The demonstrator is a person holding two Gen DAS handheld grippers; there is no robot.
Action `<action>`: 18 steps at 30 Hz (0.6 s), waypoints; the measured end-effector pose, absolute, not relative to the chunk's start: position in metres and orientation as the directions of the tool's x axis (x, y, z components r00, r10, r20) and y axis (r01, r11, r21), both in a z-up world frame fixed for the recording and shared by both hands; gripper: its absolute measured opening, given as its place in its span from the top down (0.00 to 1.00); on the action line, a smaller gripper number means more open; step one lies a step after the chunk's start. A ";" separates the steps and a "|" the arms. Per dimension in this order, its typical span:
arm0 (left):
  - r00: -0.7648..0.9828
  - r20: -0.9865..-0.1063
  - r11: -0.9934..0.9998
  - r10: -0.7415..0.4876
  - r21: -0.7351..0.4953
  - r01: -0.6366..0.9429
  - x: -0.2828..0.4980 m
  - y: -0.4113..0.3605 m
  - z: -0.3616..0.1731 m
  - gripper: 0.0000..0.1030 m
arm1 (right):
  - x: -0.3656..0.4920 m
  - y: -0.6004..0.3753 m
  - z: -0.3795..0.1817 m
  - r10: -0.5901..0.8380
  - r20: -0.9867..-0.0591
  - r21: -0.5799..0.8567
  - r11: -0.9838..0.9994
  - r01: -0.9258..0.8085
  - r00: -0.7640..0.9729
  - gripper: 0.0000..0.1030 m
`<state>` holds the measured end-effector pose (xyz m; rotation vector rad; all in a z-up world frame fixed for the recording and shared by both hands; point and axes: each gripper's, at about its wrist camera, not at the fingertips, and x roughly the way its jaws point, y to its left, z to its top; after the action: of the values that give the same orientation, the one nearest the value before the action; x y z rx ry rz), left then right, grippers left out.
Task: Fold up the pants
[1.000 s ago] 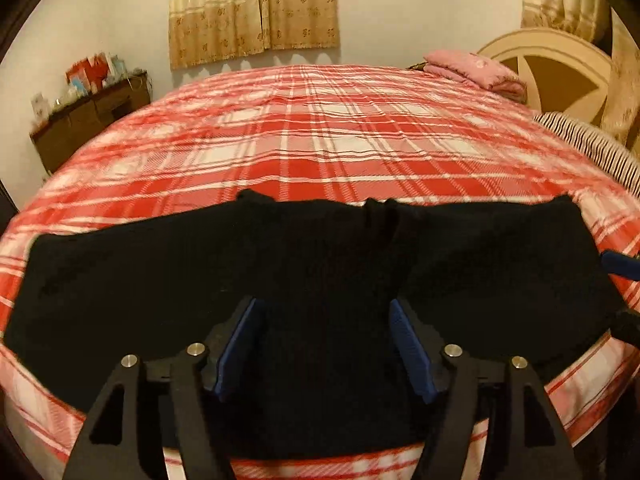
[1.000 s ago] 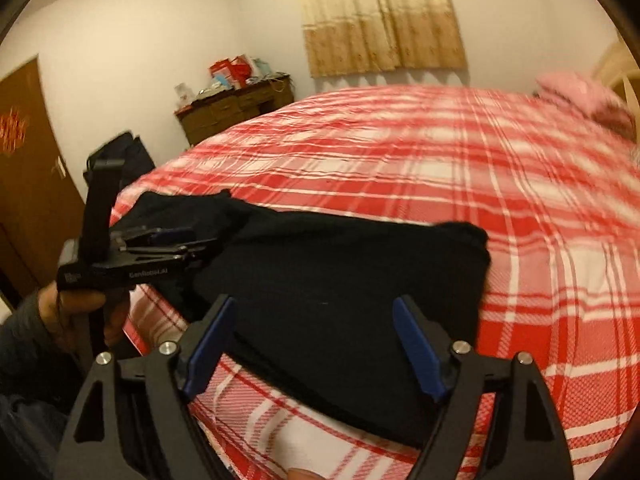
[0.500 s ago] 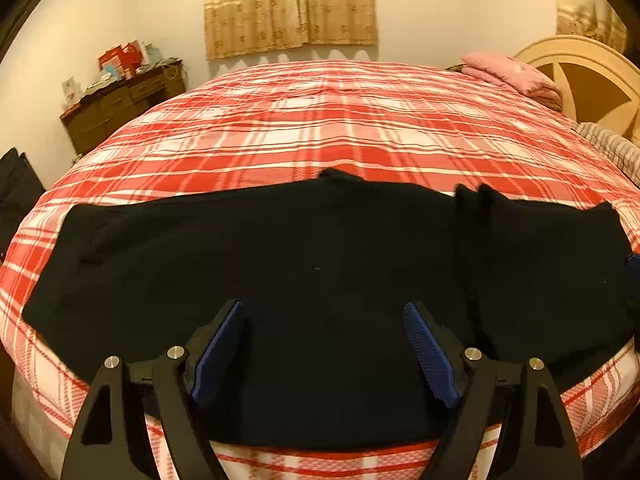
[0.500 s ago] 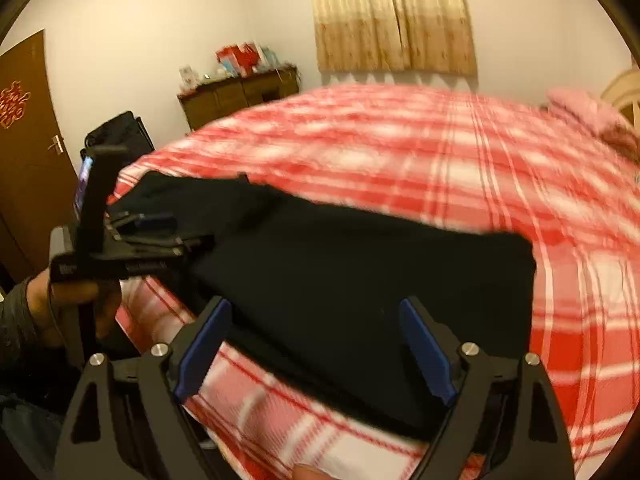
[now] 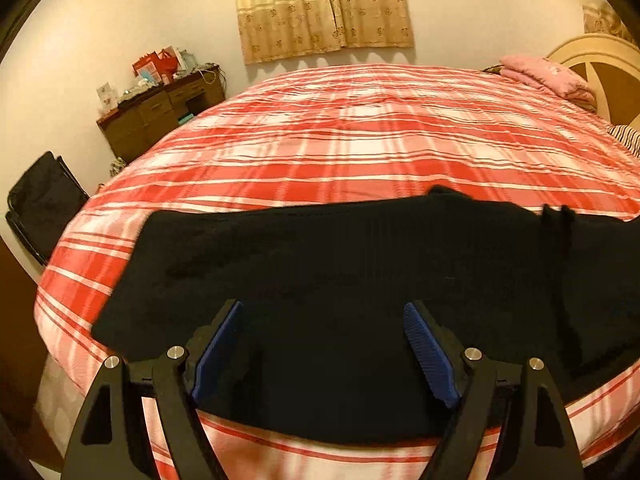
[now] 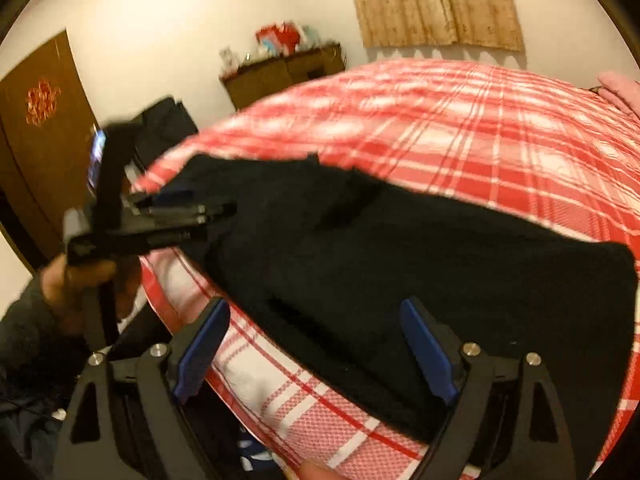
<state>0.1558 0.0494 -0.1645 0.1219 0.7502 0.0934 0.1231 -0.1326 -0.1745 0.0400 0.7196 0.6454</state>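
Black pants (image 5: 340, 280) lie flat along the near edge of the red plaid bed (image 5: 360, 140). My left gripper (image 5: 322, 344) is open over the pants' left half, holding nothing. My right gripper (image 6: 316, 344) is open above the pants (image 6: 420, 260) near their right end, at the bed's front edge, and is empty. The left gripper (image 6: 188, 212) also shows in the right wrist view, held by a hand at the pants' left end, its fingers over the cloth.
A wooden dresser (image 5: 160, 120) with clutter stands at the far left wall. A black bag (image 5: 40, 200) sits by the bed's left side. Pink folded bedding (image 5: 548, 76) and a headboard (image 5: 600, 64) are at the far right. A brown door (image 6: 36, 128) is at left.
Both grippers have shifted left along the pants; the left end of the pants now sits nearer the middle of the left wrist view. Both stay open.
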 end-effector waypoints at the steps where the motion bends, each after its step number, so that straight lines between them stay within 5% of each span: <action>1: 0.727 -0.673 0.987 0.137 0.152 -0.045 0.156 0.053 -0.164 0.20 | 0.121 -0.137 -0.171 0.561 -0.581 0.245 0.811 -0.531 0.590 0.13; 14: 0.703 -0.638 0.950 0.313 0.212 -0.231 0.170 0.184 -0.152 0.20 | 0.116 -0.152 -0.167 0.543 -0.554 0.272 0.834 -0.479 0.631 0.12; 18: 0.711 -0.677 0.977 0.189 0.056 -0.206 0.174 0.221 -0.167 0.20 | 0.110 -0.156 -0.167 0.546 -0.548 0.276 0.833 -0.479 0.634 0.12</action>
<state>0.1740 0.2211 -0.1666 -0.0238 0.7482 0.2187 0.1104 -0.1562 -0.1673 0.1073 0.6622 0.5872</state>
